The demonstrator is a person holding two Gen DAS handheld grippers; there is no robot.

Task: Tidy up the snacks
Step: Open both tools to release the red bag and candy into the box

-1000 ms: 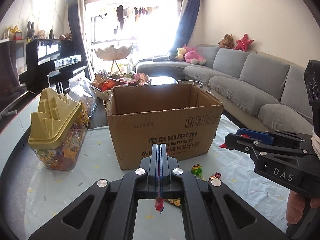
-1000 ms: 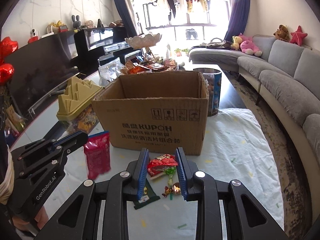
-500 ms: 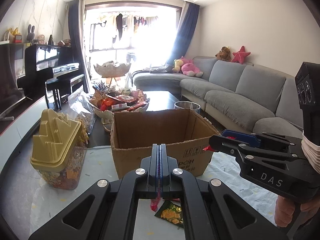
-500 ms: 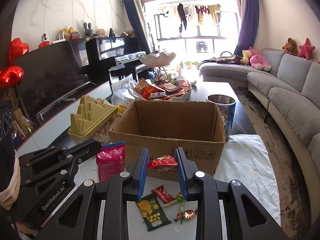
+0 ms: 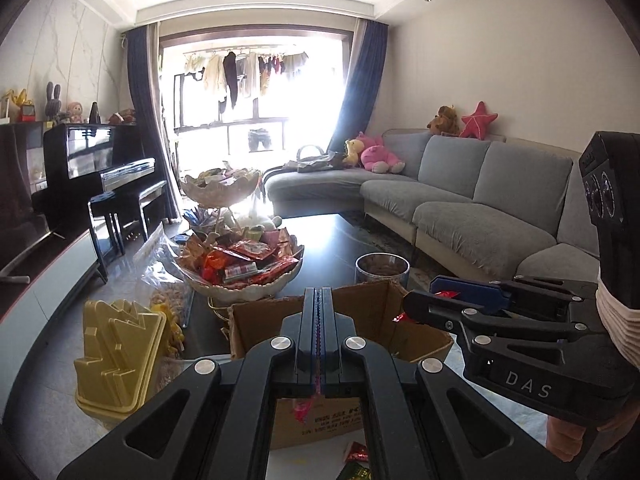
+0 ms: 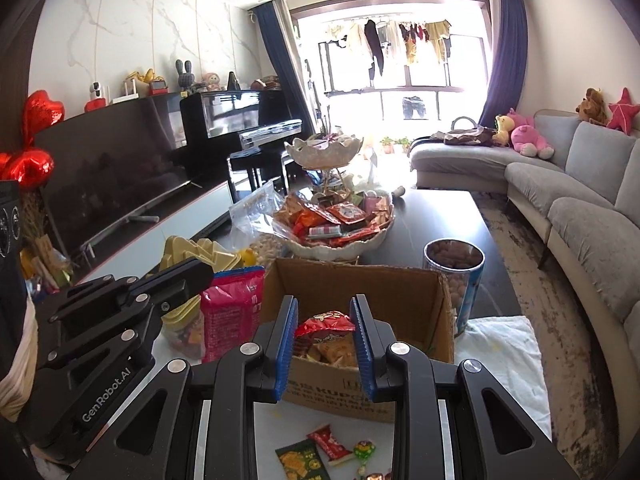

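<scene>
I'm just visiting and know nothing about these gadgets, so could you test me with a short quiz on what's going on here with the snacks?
1. True or false: the right gripper holds a red snack packet.
2. What does the left gripper hold? A) a pink bag B) a spoon C) nothing
3. Which container stands just beyond both grippers?

Key:
1. True; its blue pads press the packet from both sides.
2. A; it hangs by its top edge.
3. The open cardboard box, which already holds some packets.
</scene>
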